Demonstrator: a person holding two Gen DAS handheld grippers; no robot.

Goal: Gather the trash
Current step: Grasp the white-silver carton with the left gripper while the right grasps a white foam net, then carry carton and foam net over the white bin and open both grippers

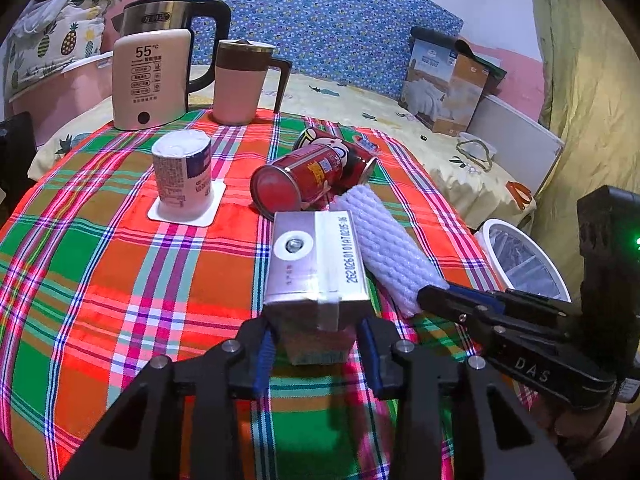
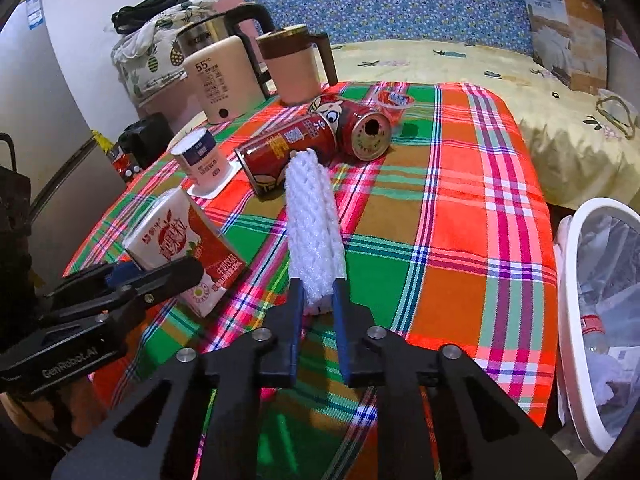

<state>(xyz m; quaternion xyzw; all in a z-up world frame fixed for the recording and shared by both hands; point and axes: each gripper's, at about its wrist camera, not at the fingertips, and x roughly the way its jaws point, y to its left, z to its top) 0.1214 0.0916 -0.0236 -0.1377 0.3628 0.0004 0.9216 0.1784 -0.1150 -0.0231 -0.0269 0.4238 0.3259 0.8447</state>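
My left gripper (image 1: pixel 316 340) is shut on a milk drink carton (image 1: pixel 316 264), its silver top and straw hole facing me; the carton stands on the plaid tablecloth (image 1: pixel 120 300). Right beside it, my right gripper (image 2: pixel 318 296) is shut on the near end of a white foam net sleeve (image 2: pixel 314 216) that lies along the cloth. The right wrist view shows the carton (image 2: pixel 184 240) with its red fruit print in the left gripper (image 2: pixel 160 276). Two red cans (image 1: pixel 308 178) (image 1: pixel 340 148) lie on their sides just beyond. An upturned yogurt cup (image 1: pixel 184 176) stands to the left.
A kettle (image 1: pixel 152 76) and a pink mug (image 1: pixel 240 80) stand at the table's far edge. A small jelly cup (image 2: pixel 394 100) sits behind the cans. A white lined bin (image 2: pixel 580 280) holding trash stands off the table's right side. A bed lies beyond.
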